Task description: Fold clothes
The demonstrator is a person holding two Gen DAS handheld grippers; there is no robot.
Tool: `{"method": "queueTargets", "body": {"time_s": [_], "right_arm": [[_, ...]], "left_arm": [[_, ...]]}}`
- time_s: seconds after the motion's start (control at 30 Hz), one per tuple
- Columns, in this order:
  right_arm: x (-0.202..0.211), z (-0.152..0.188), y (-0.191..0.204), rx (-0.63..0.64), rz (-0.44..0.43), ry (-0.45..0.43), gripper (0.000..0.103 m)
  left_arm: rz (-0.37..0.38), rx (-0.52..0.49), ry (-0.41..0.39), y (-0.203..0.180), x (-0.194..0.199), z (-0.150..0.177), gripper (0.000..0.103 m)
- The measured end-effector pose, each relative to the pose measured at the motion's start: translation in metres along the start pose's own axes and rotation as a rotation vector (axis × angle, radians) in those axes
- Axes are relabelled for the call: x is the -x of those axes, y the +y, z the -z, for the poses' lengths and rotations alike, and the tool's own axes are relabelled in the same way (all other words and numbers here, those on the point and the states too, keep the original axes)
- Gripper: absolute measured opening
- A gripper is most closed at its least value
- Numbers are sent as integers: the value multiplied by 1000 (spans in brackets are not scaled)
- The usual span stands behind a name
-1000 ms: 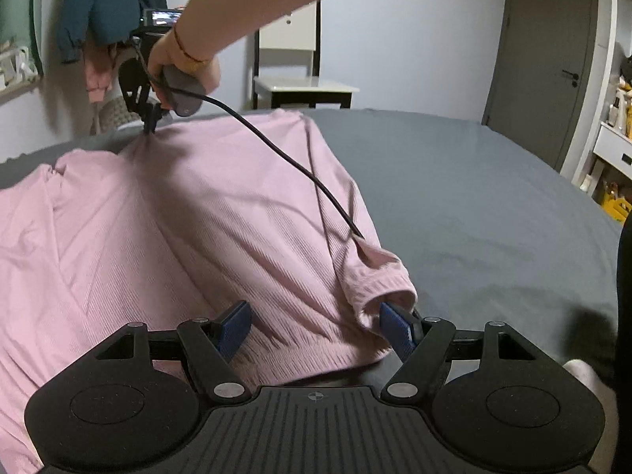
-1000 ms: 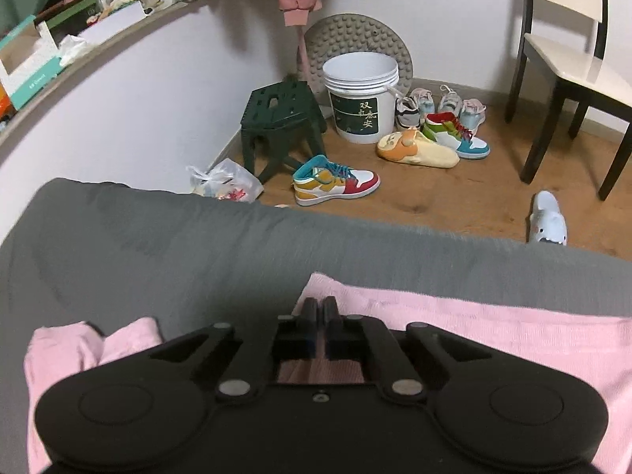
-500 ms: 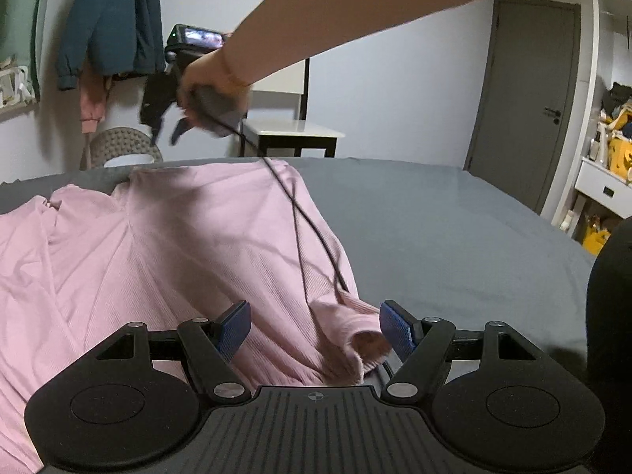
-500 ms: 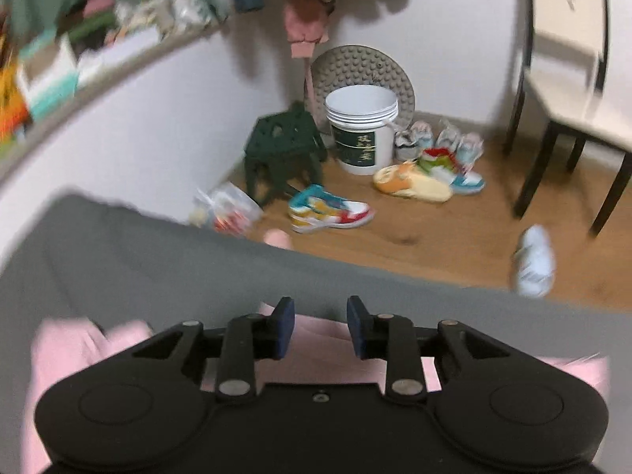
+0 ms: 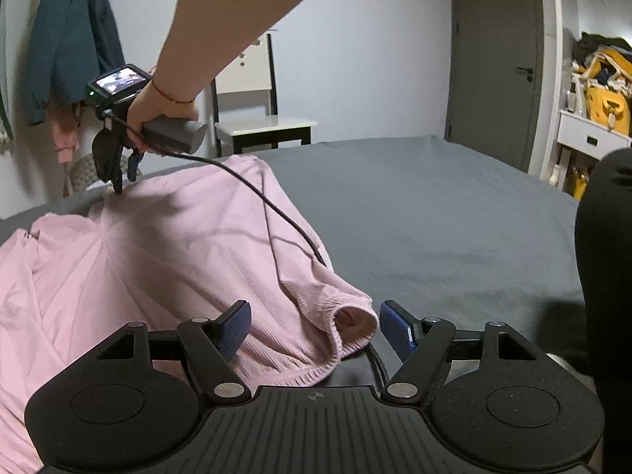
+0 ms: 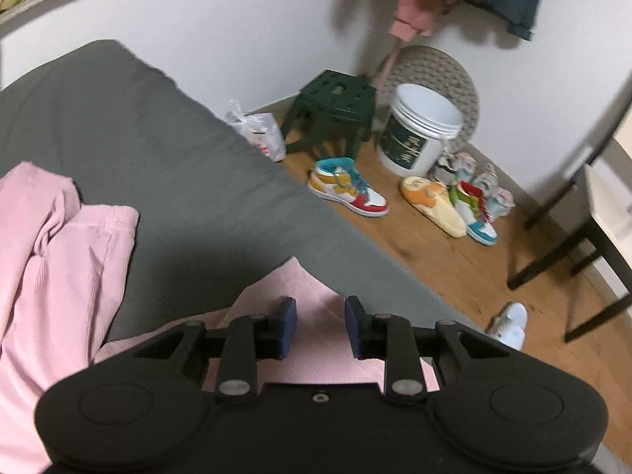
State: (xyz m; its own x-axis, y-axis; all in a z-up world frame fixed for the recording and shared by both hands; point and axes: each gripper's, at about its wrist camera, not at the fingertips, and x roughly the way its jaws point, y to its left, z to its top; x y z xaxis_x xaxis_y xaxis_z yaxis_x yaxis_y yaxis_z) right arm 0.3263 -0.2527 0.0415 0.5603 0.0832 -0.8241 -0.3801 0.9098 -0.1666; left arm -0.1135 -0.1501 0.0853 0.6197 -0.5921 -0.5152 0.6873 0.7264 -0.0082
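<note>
A pink ribbed knit sweater (image 5: 166, 260) lies spread on the grey-sheeted bed (image 5: 434, 213), filling the 9 o'clock side. The left gripper (image 5: 314, 326) has its fingers wide apart, straddling a sleeve cuff (image 5: 347, 316) without gripping it. The right gripper (image 6: 320, 326), fingers parted and empty, hovers over the sweater's far corner at 11 o'clock.

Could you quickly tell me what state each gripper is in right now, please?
Left gripper: open, holding nothing; the pink top's cuff lies between its fingers.
Right gripper: open, above the top's corner.

One pink top (image 5: 166, 245), one bed (image 5: 434, 213), one bucket (image 6: 418, 134), one stool (image 6: 335, 110), one chair (image 5: 264, 126).
</note>
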Motion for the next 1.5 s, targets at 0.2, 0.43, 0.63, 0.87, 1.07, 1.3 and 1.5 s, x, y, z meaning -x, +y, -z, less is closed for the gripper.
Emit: {"method": "queueTargets", "body": {"time_s": [0.2,0.43,0.63,0.87,1.07,1.3,1.5], "right_arm": [[-4,1,-3,33,-74,-14,2],[-7,-8,-3,31,-16,-50,1],[-22,-8,-5,-59,18,-58,1],[18,-3,-51,-216,10,-128,24],[80,39,-131,-272,72,-65,41],[125,132,-194,-385,159,109,42],[190,207,-199,-417,86,164,42]], "left_arm": [[23,104,16,14,-7,0,73],[5,136,11,16,-7,2,73],[6,133,15,12,-11,3,73],[32,115,2,10,-14,2,73],[53,43,-30,-3,-11,-1,73],[131,-6,-40,-16,-7,-4,73],[253,80,17,-15,-8,-3,73]]}}
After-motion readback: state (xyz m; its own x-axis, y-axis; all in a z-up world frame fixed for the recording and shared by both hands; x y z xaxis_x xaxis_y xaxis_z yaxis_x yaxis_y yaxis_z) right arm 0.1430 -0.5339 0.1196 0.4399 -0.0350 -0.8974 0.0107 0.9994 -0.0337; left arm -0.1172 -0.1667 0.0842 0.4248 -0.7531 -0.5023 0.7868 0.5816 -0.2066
